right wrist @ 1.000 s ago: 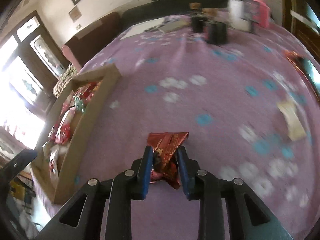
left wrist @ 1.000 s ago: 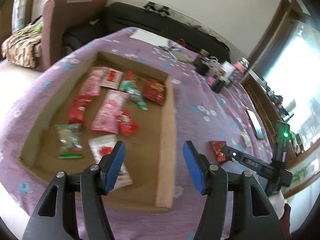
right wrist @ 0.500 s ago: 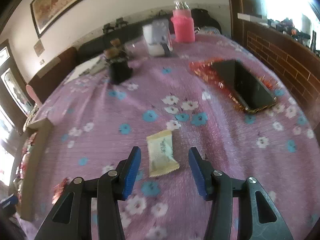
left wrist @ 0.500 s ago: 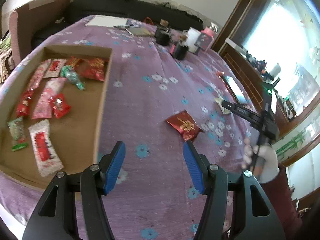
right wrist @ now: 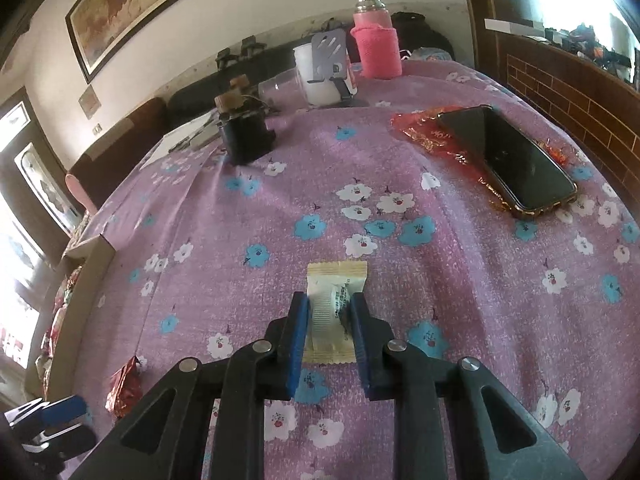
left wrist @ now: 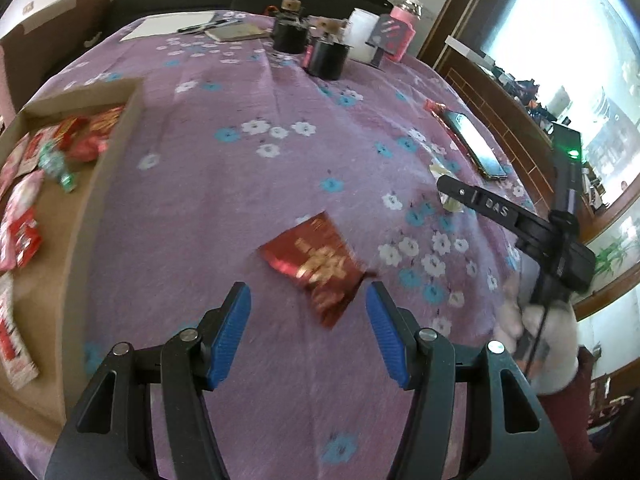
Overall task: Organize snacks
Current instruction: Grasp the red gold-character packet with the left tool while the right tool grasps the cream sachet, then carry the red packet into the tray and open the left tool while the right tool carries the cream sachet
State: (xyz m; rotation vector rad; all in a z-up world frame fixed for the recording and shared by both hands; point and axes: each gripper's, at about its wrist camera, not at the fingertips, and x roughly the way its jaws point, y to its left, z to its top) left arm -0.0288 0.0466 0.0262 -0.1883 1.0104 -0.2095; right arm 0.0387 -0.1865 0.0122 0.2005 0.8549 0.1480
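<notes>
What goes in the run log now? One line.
left gripper: open above red packet | right gripper: closing on cream packet

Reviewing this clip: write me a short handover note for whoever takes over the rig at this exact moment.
Right gripper: jaws closing on the cream snack packet, which lies flat on the purple cloth; pads are on its sides.
Left gripper: open, empty, over the red snack packet lying on the cloth.
Done: many snacks already sit in the cardboard tray at the left.
Left: carry the cream packet to the tray, then the red one. A red wrapper lies under the phone; probably check that too.
</notes>
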